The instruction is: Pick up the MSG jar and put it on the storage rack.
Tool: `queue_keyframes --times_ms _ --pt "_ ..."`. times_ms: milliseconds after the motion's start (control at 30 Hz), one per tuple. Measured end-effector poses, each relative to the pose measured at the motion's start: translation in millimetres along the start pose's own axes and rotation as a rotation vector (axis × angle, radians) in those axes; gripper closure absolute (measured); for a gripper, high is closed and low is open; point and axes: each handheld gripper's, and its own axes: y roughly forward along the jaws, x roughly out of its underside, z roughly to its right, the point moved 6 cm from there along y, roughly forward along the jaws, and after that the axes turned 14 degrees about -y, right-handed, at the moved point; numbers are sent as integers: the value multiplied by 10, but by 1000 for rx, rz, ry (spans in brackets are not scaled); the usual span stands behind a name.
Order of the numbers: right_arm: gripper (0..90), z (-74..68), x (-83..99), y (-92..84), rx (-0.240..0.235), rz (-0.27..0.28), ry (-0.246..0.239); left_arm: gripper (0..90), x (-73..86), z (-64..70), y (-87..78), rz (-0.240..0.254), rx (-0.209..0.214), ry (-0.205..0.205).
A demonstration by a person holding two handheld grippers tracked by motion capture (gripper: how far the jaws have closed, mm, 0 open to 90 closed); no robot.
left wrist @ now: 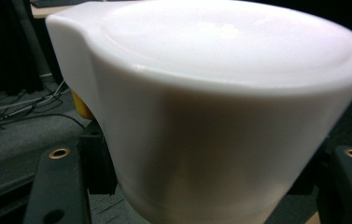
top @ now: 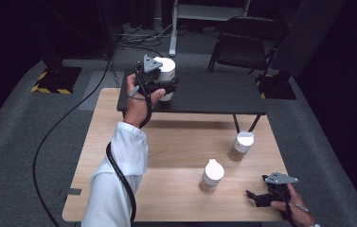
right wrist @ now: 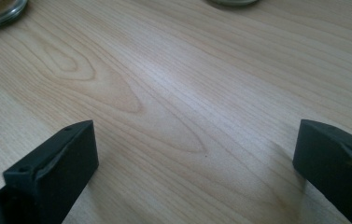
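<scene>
Dark carpeted flooring, trailing cables and a folding chair (top: 247,45) framed the work area, where a pale wooden table (top: 176,142) carried a low black shelf (top: 214,94) along its far edge. My left gripper (top: 159,85) was clamped on a white-capped jar (top: 166,71) at the shelf's left end; whether the jar's base rested on the shelf or hung just above it I could not tell. In the left gripper view the jar's broad white cap (left wrist: 220,93) stood between my two black jaws, which pressed its sides. I judged that cap to be smooth moulded plastic, stiff enough not to give under the pads but slippery, so a firm, level grip low on the cap or on the body beneath seemed safest. Two like jars, one (top: 211,175) near the table's middle and another (top: 240,145) nearer the shelf, had clear bodies with a tan filling, so I judged the held jar moderately heavy and bottom-weighted, and possibly breakable if the body was glass. My right gripper (top: 261,196) rested low over the table's near right corner, jaws spread wide with nothing between them, bare wood grain showing in the right gripper view.
</scene>
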Motion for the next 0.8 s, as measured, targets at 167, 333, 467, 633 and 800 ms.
queue_keyframes --times_ms 167,333,467,633,800 --pt "0 0 0 0 -1 0 -1 299 27 -23 38 -14 -13 3" --pt "0 0 0 0 -1 0 -1 299 44 -48 56 -19 -25 1" --pt "0 0 0 0 -1 0 -1 299 56 -60 68 -27 -29 2" --pt "0 0 0 0 -1 0 -1 299 74 -71 85 -29 -30 1" --pt "0 0 0 0 -1 0 -1 299 96 -79 109 -31 -38 4"
